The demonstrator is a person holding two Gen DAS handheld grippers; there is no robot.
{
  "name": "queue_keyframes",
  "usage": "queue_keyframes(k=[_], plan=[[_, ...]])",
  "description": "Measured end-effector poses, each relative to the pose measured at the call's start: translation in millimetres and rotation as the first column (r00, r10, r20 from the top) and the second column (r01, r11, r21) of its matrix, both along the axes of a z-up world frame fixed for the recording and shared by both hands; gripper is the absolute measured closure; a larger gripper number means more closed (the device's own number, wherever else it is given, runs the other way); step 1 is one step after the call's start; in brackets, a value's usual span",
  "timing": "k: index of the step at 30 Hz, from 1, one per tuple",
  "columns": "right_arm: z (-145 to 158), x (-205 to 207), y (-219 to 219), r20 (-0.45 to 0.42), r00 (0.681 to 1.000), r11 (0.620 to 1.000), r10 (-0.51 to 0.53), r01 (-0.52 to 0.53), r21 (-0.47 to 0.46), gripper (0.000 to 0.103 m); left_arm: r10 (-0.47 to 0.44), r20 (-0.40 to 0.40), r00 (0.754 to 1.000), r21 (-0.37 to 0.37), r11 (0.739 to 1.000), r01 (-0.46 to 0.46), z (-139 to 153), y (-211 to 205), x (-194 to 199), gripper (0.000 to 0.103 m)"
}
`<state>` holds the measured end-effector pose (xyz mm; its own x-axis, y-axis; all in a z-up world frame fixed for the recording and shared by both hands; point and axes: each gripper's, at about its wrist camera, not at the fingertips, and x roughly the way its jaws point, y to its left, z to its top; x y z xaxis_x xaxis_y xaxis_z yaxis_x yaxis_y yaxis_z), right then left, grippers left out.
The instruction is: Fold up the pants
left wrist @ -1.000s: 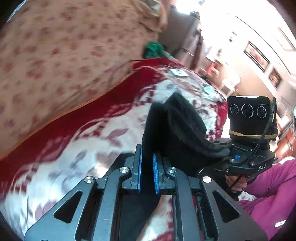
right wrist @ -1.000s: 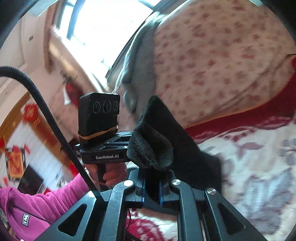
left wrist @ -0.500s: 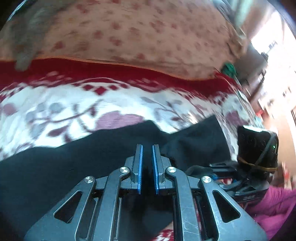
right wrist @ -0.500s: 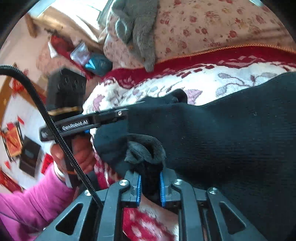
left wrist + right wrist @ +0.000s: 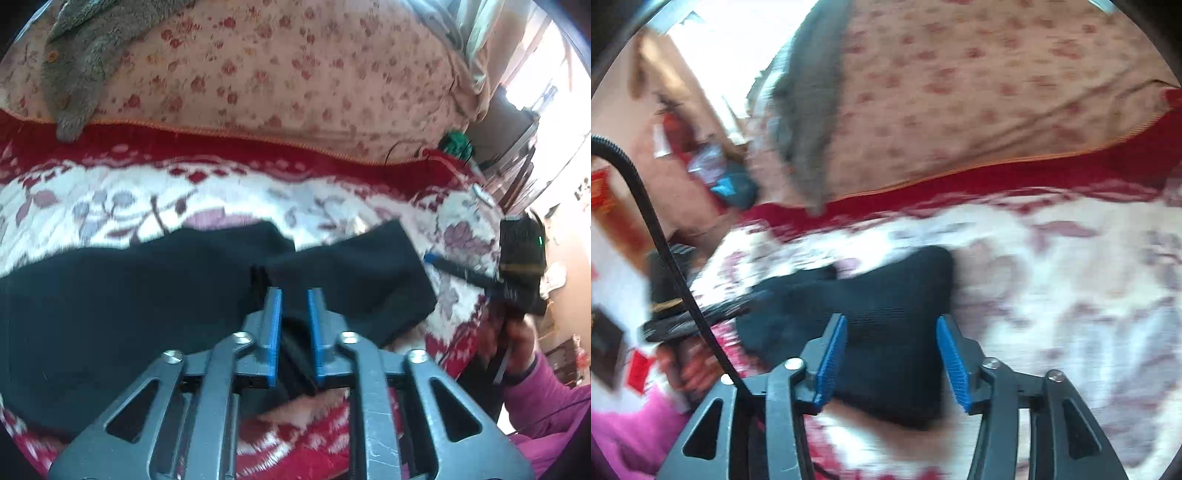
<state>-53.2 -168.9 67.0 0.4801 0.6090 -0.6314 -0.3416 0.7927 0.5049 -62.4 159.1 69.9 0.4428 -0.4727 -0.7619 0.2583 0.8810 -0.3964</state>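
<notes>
The black pants (image 5: 129,295) lie spread on the red and white floral blanket (image 5: 110,192), one end doubled over towards the right. My left gripper (image 5: 294,293) hangs low over the near edge. Its jaws are opening, and a loose fold of black cloth sits in the narrow gap, free of the blue pads. In the right wrist view the right gripper (image 5: 892,319) is opening wide over the pants (image 5: 886,288). The cloth lies below and between its pads (image 5: 833,358), untouched. That view is blurred.
A floral quilt (image 5: 277,74) is piled along the back of the bed, with a grey fuzzy garment (image 5: 81,55) draped over it. A green object (image 5: 456,142) sits at the far right corner. A person's pink sleeve (image 5: 546,398) is at the right.
Both grippers held the pants up shut, then came down to the blanket. Their jaws have since parted and the cloth has dropped out, lying flat on the bed.
</notes>
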Motion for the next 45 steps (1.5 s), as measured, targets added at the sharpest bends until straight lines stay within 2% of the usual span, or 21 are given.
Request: queue_keyframes(k=[1, 2, 4, 6, 9, 12, 15, 16, 19, 22, 27, 30, 33, 37, 41, 45], plan=[[-5, 6, -8, -0.017, 1.000, 1.000, -0.015, 0.015, 0.003, 0.052, 0.000, -0.012, 1.000, -0.007, 1.000, 0.000, -4, -2, -3, 0.068], [-11, 9, -15, -0.037, 0.999, 1.000, -0.019, 0.020, 0.016, 0.051, 0.003, -0.030, 1.000, -0.029, 1.000, -0.004, -7, -4, -6, 0.066], [-23, 23, -16, -0.094, 0.996, 0.999, -0.008, 0.013, 0.053, 0.043, 0.012, -0.045, 0.999, -0.083, 0.996, -0.016, -9, -5, -11, 0.066], [-32, 35, -11, -0.137, 0.990, 0.994, 0.020, -0.005, 0.112, 0.042, 0.026, -0.049, 0.998, -0.148, 0.988, -0.033, -7, -4, -14, 0.064], [-35, 40, -6, -0.135, 0.990, 0.987, 0.043, -0.021, 0.159, 0.042, 0.056, -0.051, 0.997, -0.187, 0.980, -0.065, -4, -6, -14, 0.053], [-40, 47, 10, -0.151, 0.986, 0.989, 0.076, -0.055, 0.139, 0.044, 0.085, -0.045, 0.995, -0.126, 0.988, -0.090, -8, -14, -13, 0.052], [-44, 50, 14, -0.125, 0.990, 0.990, 0.065, -0.049, 0.129, 0.060, 0.131, -0.060, 0.990, -0.026, 0.991, -0.133, -23, -21, -11, 0.052], [-45, 49, 12, -0.121, 0.991, 0.991, 0.061, -0.046, 0.127, 0.063, 0.139, -0.062, 0.988, -0.010, 0.990, -0.140, -29, -22, -10, 0.052], [-49, 49, 3, -0.128, 0.991, 0.984, 0.024, -0.001, 0.177, 0.071, 0.154, -0.040, 0.987, -0.023, 0.988, -0.155, -37, -24, -7, 0.052], [-52, 43, -6, -0.140, 0.990, 0.976, -0.033, 0.063, 0.211, 0.074, 0.136, 0.002, 0.991, 0.009, 0.991, -0.136, -32, -33, 4, 0.070], [-61, 32, -17, -0.186, 0.978, 0.951, -0.097, 0.146, 0.272, 0.074, 0.122, -0.002, 0.993, 0.042, 0.992, -0.122, -39, -37, 11, 0.074], [-61, 31, -15, -0.169, 0.980, 0.961, -0.104, 0.143, 0.238, 0.072, 0.140, 0.005, 0.990, 0.044, 0.989, -0.140, -44, -32, 6, 0.074], [-53, 34, -10, -0.155, 0.982, 0.976, -0.109, 0.135, 0.169, 0.062, 0.167, -0.008, 0.986, 0.025, 0.986, -0.166, -44, -27, 2, 0.074], [-28, 28, -10, -0.082, 0.986, 0.987, -0.147, 0.152, 0.050, 0.059, 0.188, 0.013, 0.982, 0.069, 0.980, -0.188, -35, -23, -9, 0.074], [-1, 21, -2, -0.016, 0.992, 0.992, -0.126, 0.127, 0.026, 0.059, 0.230, 0.017, 0.973, 0.087, 0.969, -0.231, -29, -7, -23, 0.074], [18, 17, 22, 0.039, 0.997, 0.997, -0.072, 0.071, 0.019, 0.054, 0.332, 0.024, 0.943, 0.109, 0.937, -0.333, -22, 20, -39, 0.073]])
